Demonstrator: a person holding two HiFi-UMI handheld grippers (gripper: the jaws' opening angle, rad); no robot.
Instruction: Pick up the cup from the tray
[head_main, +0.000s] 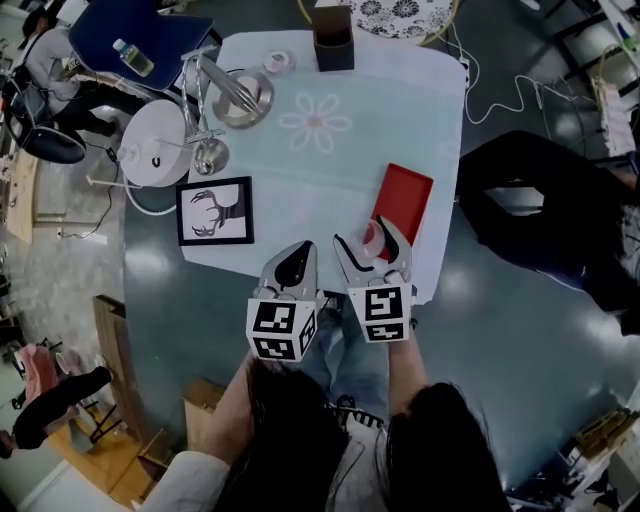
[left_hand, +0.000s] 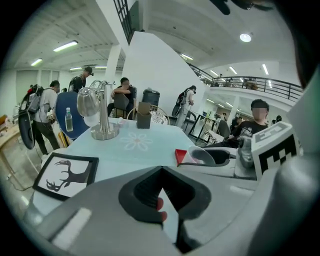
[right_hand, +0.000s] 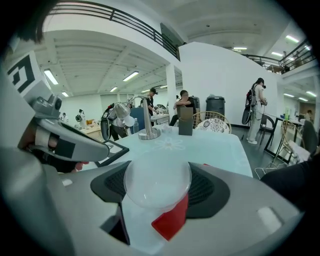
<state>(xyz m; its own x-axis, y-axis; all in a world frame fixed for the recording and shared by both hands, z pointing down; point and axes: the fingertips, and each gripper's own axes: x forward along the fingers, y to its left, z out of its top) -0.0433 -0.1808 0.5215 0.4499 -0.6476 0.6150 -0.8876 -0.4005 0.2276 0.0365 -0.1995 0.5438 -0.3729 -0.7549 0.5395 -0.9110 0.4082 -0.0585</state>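
Observation:
A clear plastic cup (head_main: 373, 236) is held between the fingers of my right gripper (head_main: 369, 244), just over the near end of the red tray (head_main: 405, 200). In the right gripper view the cup (right_hand: 157, 180) fills the space between the dark pads, with the tray's corner (right_hand: 172, 220) showing below it. My left gripper (head_main: 291, 263) is shut and empty, beside the right one near the table's front edge. The left gripper view shows its jaws (left_hand: 161, 171) meeting, and the cup (left_hand: 200, 156) and tray (left_hand: 181, 156) off to the right.
A framed deer picture (head_main: 215, 210) lies left of the grippers. Further back stand a metal rack with glasses (head_main: 215, 100), a dark box (head_main: 333, 40) and a flower print on the cloth (head_main: 315, 122). A white stool (head_main: 155, 140) stands left of the table. A seated person's legs (head_main: 540, 210) are at the right.

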